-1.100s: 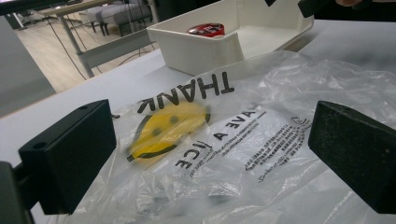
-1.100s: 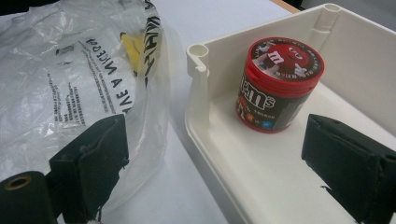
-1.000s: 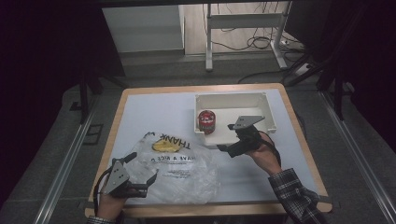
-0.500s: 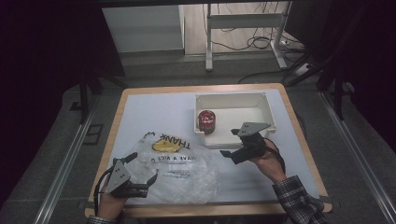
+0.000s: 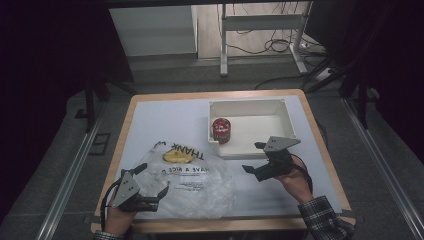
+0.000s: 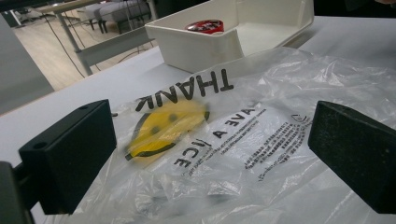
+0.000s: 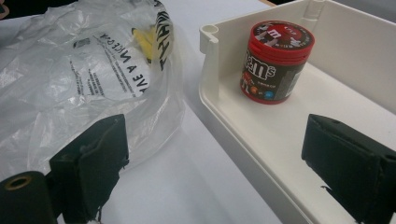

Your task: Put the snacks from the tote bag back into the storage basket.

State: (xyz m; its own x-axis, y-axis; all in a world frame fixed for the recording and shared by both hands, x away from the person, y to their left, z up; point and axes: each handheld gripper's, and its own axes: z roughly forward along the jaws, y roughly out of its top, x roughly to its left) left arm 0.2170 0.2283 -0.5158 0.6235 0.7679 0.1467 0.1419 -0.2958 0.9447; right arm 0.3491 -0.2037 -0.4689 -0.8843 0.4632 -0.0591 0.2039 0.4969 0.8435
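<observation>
A clear plastic bag point(image 5: 192, 175) printed with "THANK" and a yellow smiley lies crumpled at the table's front left. My left gripper point(image 5: 153, 180) rests at its near left edge, jaws wide open. In the left gripper view the bag point(image 6: 233, 135) spreads beneath and beyond the open left gripper point(image 6: 210, 149), with no pad pressing on it. A red-lidded candy jar point(image 5: 221, 130) stands upright in the left corner of a white tray point(image 5: 250, 103). My right gripper point(image 5: 253, 157) hovers in front of the tray, open and empty. The right gripper view shows the jar point(image 7: 275, 60) ahead of the right gripper point(image 7: 219, 158).
The tray's near rim point(image 7: 210, 84) runs between the right gripper's jaws, with the bag point(image 7: 79, 79) to its left. The white tabletop point(image 5: 165, 120) has a wooden border. Table legs and cables show on the floor beyond the far edge.
My right gripper has drawn back from the tray's front edge toward the person and slightly right, still open. The left gripper and the bag have not moved.
</observation>
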